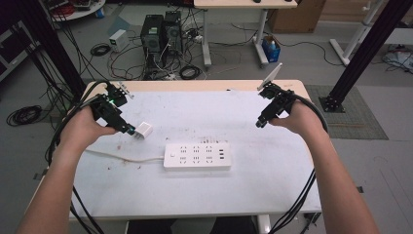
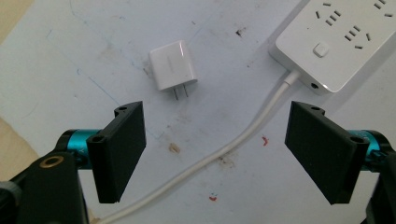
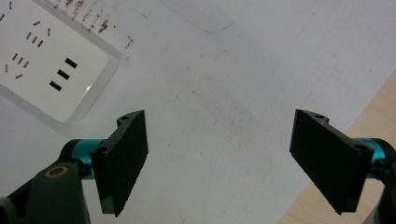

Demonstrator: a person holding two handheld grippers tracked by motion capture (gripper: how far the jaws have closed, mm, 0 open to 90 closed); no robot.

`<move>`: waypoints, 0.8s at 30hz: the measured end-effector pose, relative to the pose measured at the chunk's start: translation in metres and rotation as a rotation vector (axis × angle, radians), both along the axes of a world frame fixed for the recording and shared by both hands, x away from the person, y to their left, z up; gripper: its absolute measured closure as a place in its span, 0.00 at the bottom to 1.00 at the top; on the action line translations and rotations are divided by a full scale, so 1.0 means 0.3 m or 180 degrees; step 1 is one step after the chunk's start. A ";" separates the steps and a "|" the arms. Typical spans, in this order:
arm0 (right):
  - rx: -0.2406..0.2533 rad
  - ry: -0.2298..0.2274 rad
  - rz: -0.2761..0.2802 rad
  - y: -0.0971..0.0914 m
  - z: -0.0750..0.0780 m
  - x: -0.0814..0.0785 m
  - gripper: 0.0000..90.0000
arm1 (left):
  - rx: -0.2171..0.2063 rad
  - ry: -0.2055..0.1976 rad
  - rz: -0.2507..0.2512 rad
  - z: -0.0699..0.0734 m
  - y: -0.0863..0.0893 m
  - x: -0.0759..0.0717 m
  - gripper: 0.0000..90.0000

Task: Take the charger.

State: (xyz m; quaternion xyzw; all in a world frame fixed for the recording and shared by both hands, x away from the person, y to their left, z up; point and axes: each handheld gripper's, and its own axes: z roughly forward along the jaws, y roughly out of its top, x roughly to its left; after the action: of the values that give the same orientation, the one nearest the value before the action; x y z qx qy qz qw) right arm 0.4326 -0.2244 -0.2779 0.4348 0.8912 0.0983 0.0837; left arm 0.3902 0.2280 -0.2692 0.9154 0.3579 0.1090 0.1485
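The left gripper (image 2: 215,154) hangs spread wide near the little white plug (image 2: 172,66), likely to grab it, while the right gripper (image 3: 219,163) waits, spread too.

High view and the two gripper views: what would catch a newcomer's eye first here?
A white power strip lies near the middle of the white table, its cable trailing off to the person's left. A small white charger lies on its side just beyond the open left gripper, prongs pointing back toward it. The right gripper, also open, hangs over bare tabletop near the table's right edge.
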 end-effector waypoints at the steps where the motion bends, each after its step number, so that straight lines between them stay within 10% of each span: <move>1: 0.0000 0.0000 0.0000 0.000 0.000 0.000 0.21 | 0.0000 0.0000 0.0000 0.000 0.000 0.000 0.23; 24: 0.0006 0.0018 0.0025 -0.022 -0.015 0.035 0.21 | 0.0062 0.0266 0.0183 -0.147 -0.043 0.164 0.23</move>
State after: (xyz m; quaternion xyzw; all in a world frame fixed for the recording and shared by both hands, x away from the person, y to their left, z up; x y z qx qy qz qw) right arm 0.4430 -0.2311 -0.2825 0.4317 0.8931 0.0982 0.0803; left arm 0.4395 0.2150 -0.3135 0.9099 0.3889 0.0784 0.1213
